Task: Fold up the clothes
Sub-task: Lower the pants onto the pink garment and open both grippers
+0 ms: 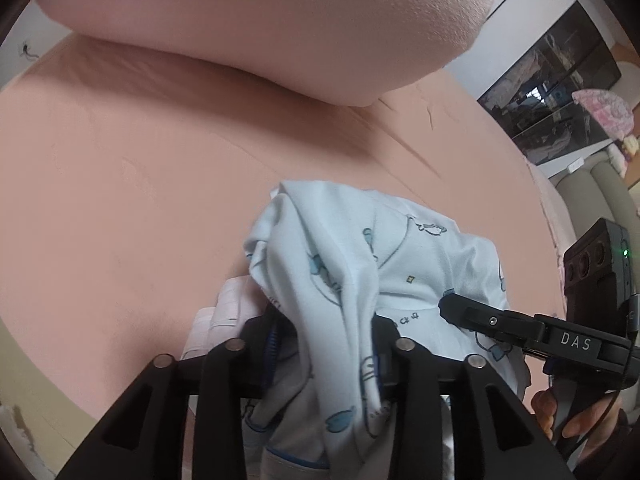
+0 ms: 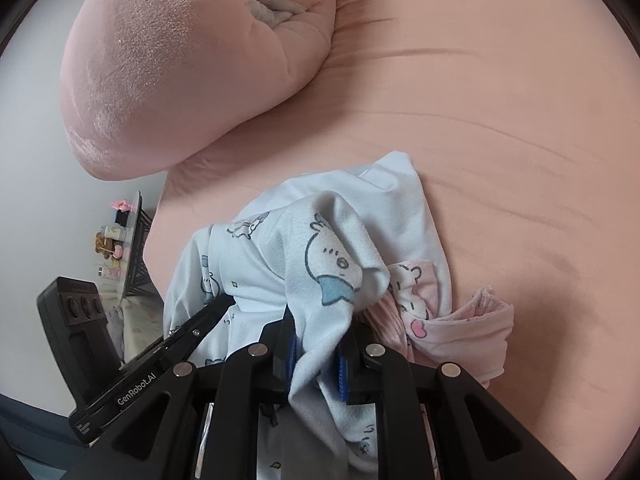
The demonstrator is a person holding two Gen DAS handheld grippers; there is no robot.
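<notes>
Blue printed garment point(image 1: 340, 264) — pinched by both tools — above pink sheet point(image 1: 120, 184).

Your left gripper point(image 1: 326, 344) at bottom centre clamps a fold of the pale blue printed garment point(image 1: 404, 264); your right gripper point(image 1: 448, 306) reaches in from the right, touching it, above the pink bed point(image 1: 120, 200).

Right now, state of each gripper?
Left gripper: shut on the light blue printed garment.
Right gripper: shut on the same garment.
</notes>
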